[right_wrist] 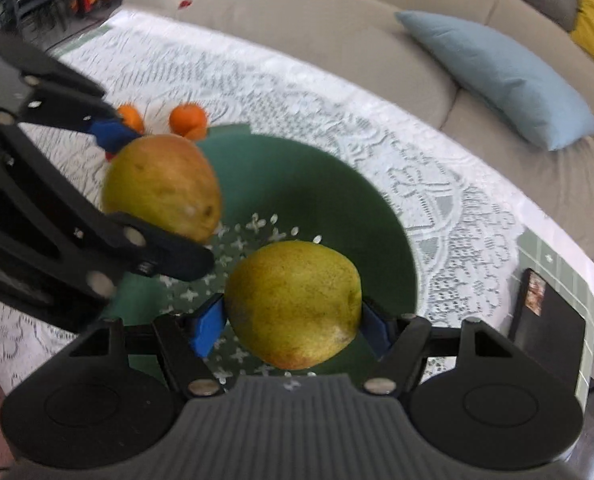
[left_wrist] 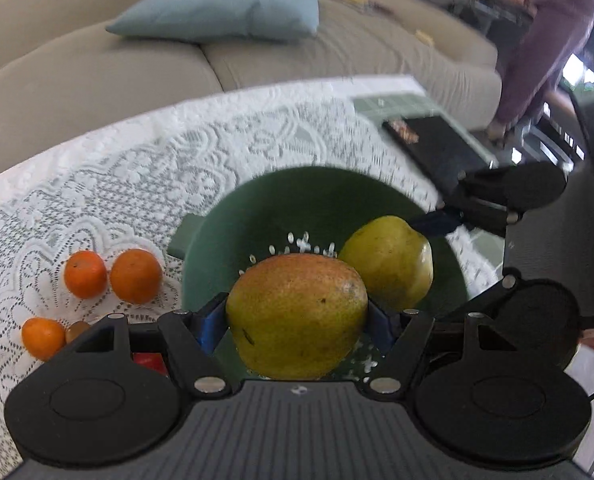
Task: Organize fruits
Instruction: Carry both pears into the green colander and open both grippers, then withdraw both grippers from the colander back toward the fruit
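Each gripper, left (left_wrist: 297, 320) and right (right_wrist: 291, 320), clamps a pear (left_wrist: 297, 316) (right_wrist: 293, 304) over the green colander (left_wrist: 233, 240), seemingly to drop them in together.

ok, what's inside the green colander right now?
Over the green colander, both grippers hold a pear: left gripper a reddish pear, right gripper a yellow pear. Floor under them is hidden.

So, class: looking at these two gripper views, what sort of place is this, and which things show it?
Most likely a home living room. A beige sofa with a blue cushion curves behind a table under a white lace tablecloth, where a green colander is taking pears.
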`<action>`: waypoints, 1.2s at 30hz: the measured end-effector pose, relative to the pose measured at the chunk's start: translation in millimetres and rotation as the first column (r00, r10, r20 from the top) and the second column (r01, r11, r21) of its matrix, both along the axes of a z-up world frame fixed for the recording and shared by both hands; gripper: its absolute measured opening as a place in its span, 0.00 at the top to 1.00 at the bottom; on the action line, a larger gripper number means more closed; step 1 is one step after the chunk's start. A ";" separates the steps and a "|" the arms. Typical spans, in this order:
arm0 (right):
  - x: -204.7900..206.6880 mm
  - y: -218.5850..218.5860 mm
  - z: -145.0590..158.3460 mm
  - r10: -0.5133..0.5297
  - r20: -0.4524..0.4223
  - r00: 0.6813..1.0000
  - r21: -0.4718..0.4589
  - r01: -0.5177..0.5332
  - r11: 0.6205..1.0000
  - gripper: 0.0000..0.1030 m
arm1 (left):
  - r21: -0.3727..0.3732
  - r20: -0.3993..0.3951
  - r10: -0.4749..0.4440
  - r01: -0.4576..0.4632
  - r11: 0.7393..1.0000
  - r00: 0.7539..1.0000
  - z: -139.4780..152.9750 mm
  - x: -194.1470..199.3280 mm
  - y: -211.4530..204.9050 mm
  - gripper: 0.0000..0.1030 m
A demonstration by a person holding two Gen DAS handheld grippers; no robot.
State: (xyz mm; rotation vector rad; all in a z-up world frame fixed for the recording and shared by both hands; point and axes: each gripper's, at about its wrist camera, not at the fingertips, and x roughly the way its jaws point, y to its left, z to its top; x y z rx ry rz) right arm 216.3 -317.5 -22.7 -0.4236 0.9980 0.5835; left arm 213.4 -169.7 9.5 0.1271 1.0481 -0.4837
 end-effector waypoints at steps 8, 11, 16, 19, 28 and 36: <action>7.9 8.7 -24.5 0.100 -0.084 0.991 -0.068 -0.106 0.992 0.34 | 0.080 -0.087 -0.048 0.055 0.995 0.995 -16.8 10.8 -10.2 0.22; 6.9 10.4 -30.1 0.125 -0.103 0.987 -0.087 -0.134 0.987 0.34 | 0.104 -0.115 -0.067 0.079 0.991 0.991 -21.9 12.5 -15.1 0.22; 5.0 11.9 -31.6 0.153 -0.109 0.982 -0.115 -0.166 0.979 0.34 | 0.120 -0.156 -0.071 0.090 0.989 0.985 -28.6 16.8 -18.4 0.22; 8.9 16.8 -32.8 0.168 -0.117 0.979 -0.138 -0.184 0.973 0.34 | 0.140 -0.161 -0.079 0.102 0.985 0.984 -28.9 18.2 -21.6 0.22; 11.7 17.0 -34.2 0.199 -0.117 0.973 -0.176 -0.217 0.960 0.33 | 0.197 -0.185 -0.123 0.159 0.968 0.975 -34.9 22.5 -30.6 0.21; 7.6 10.9 -27.9 0.179 -0.099 0.979 -0.198 -0.195 0.961 0.34 | 0.235 -0.172 -0.138 0.177 0.956 0.975 -40.8 21.1 -38.7 0.21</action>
